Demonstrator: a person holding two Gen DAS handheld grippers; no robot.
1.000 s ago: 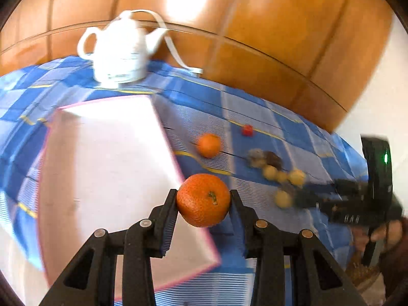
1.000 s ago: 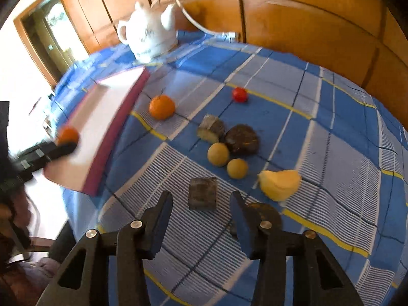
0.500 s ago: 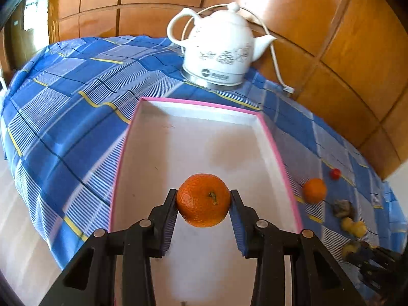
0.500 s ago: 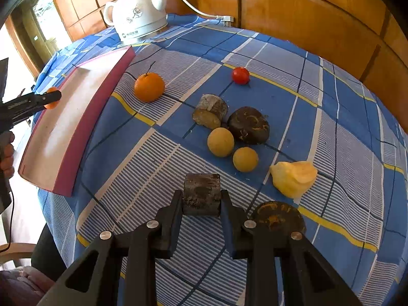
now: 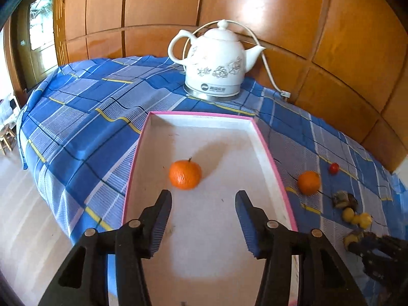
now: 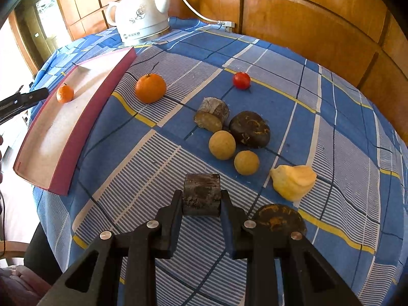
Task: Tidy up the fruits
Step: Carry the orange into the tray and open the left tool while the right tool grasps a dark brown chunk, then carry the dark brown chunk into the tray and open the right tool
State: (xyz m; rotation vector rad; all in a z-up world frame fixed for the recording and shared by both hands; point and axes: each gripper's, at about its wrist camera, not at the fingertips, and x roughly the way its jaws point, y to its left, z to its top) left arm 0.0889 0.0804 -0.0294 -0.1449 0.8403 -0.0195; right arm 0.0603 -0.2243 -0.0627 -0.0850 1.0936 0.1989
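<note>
While the left gripper (image 5: 202, 199) hangs over the near part of the pink-rimmed tray (image 5: 270, 153), its jaws have just been opening and now stand apart with nothing between them; the mandarin (image 5: 185, 174) lies loose on the tray floor just beyond the left finger, touching neither pad. Behind the tray stands a white kettle (image 5: 215, 63) on its base, its cord running to the wood-panelled wall. Blue checked cloth (image 5: 84, 117) covers the table.

Right of the tray, on the cloth, lies a second orange (image 6: 150, 88), close to the tray's wall but apart from it. Farther right sits a small red tomato (image 6: 241, 80). Nearer the middle is a cluster: a cut brown stub (image 6: 212, 114) beside a dark round fruit (image 6: 250, 129), with two yellow balls (image 6: 221, 144) just in front, the larger one touching or nearly touching both.

The right gripper (image 6: 201, 199) is clenched on a dark cylinder (image 6: 201, 195), both pads pressed on its sides; I cannot tell whether it rests on the cloth or is lifted. Just behind the right finger a dark disc with orange flecks (image 6: 279, 219) lies flat, partly hidden by the finger. Right of the cylinder sits a pale yellow lumpy piece (image 6: 293, 181), well clear of the jaws.
</note>
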